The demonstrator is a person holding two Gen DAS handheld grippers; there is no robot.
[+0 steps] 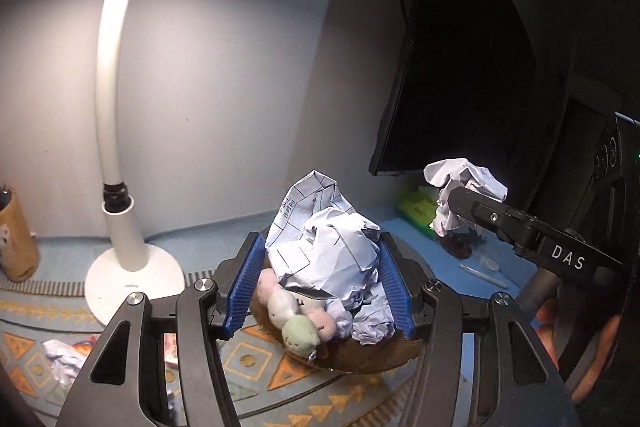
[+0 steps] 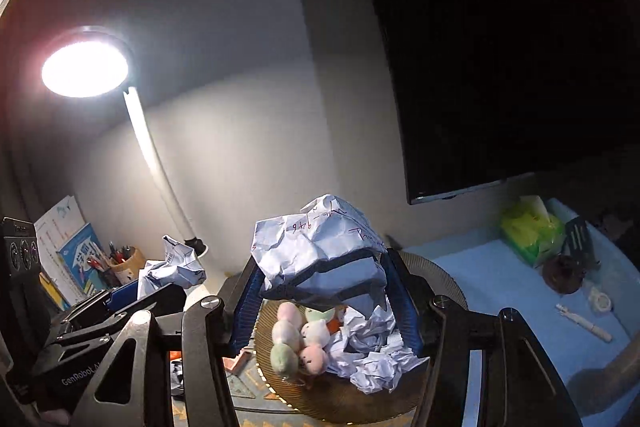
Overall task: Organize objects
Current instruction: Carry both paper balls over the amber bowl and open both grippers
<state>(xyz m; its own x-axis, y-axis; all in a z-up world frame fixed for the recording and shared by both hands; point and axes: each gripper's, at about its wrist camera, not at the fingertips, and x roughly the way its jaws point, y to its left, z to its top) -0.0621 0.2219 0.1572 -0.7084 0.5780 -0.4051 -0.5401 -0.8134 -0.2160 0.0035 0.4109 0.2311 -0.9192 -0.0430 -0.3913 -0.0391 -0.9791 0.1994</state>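
My left gripper (image 1: 322,247) is shut on a crumpled sheet of printed paper (image 1: 320,227), clamped between its blue pads (image 1: 248,279). Under it lies a brown woven basket (image 1: 360,363) holding pastel plush balls (image 1: 288,311) and more crumpled paper (image 1: 372,327). At the right of this view my right gripper (image 1: 456,195) grips another wad (image 1: 468,179). In the right wrist view, my right gripper (image 2: 324,263) is shut on that crumpled paper (image 2: 320,239) above the basket (image 2: 440,267), plush balls (image 2: 296,339) and paper scraps (image 2: 372,359). The left gripper (image 2: 160,287) with its wad (image 2: 176,267) is at the left.
A lit white desk lamp (image 1: 116,147) stands at the left by the wall, a dark monitor (image 1: 460,47) at the right. A pen holder (image 2: 120,261), books (image 2: 76,255), a green tissue pack (image 2: 528,231), a spatula (image 2: 578,239) and a white pen (image 2: 584,323) lie around. Another paper wad (image 1: 64,359) sits on the patterned mat.
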